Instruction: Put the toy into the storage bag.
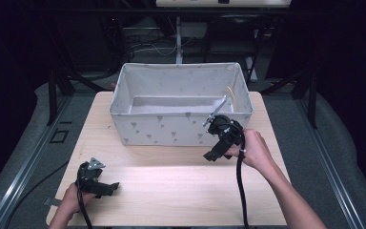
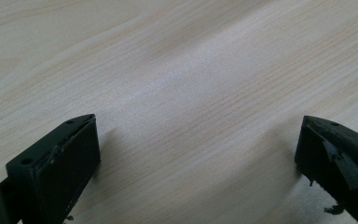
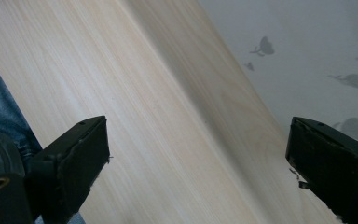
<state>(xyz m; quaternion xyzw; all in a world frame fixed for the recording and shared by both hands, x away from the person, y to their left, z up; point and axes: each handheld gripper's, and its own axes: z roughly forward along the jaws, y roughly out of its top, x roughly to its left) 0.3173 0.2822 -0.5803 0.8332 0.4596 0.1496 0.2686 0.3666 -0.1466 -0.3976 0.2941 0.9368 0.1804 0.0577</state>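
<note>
The right gripper sits right of centre in the high view, jaws spread wide with nothing between them, just in front of the grey fabric bin. The bin stands at the far middle of the wooden table. At the lower left, the left gripper rests low over the bare tabletop, jaws also wide and empty.
</note>
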